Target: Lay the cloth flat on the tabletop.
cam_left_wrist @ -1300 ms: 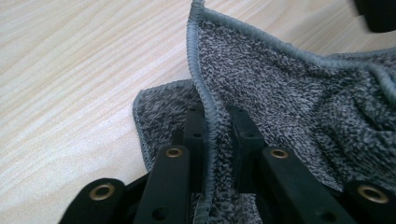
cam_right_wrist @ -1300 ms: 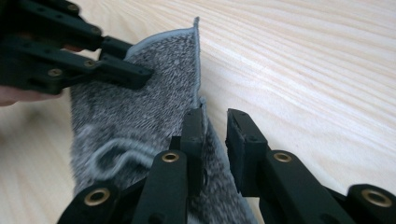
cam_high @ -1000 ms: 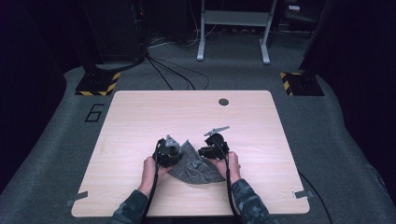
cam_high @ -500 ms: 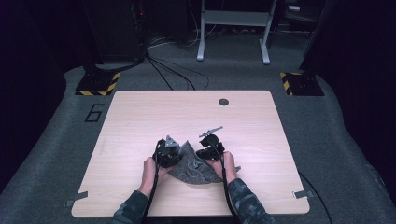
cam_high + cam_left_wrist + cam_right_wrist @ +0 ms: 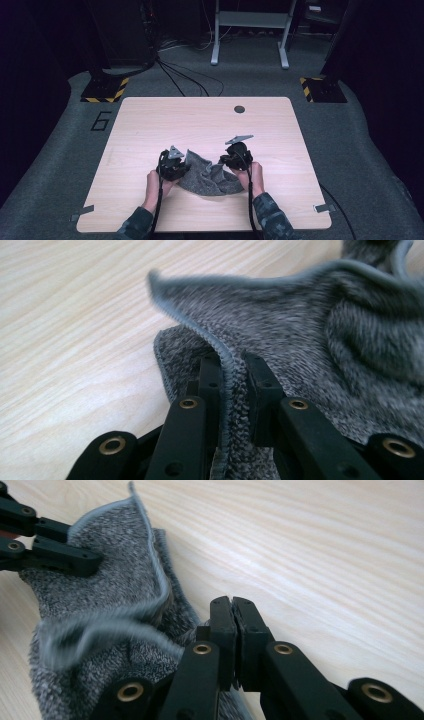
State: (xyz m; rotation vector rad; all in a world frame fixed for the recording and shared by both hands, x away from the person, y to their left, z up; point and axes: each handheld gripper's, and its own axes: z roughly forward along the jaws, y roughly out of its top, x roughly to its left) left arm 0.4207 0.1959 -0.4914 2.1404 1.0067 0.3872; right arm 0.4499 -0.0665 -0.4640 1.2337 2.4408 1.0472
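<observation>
A grey knitted cloth (image 5: pixel 207 179) lies bunched on the wooden table (image 5: pixel 200 125), near its front edge. My left gripper (image 5: pixel 172 162) is at the cloth's left side, shut on its hemmed edge (image 5: pixel 231 375); the hem runs up between the two jaws. At the cloth's right side, my right gripper (image 5: pixel 235 156) has its jaws pressed together (image 5: pixel 232 610), and a fold of the cloth (image 5: pixel 110 615) rises to their base. The left gripper (image 5: pixel 97 560) also appears in the right gripper view, clamped on the cloth's far corner. A hand holds each gripper.
A small dark round grommet (image 5: pixel 239 109) sits in the table near its far edge. Bare wood surrounds the cloth. Beyond the table are cables (image 5: pixel 175 75), yellow-black striped stand feet (image 5: pixel 104 92) and a metal frame (image 5: pixel 250 30) on grey carpet.
The two grippers have drawn slightly apart, the left one leftward and the right one rightward. The cloth between them is spread wider and its hem is blurred with motion.
</observation>
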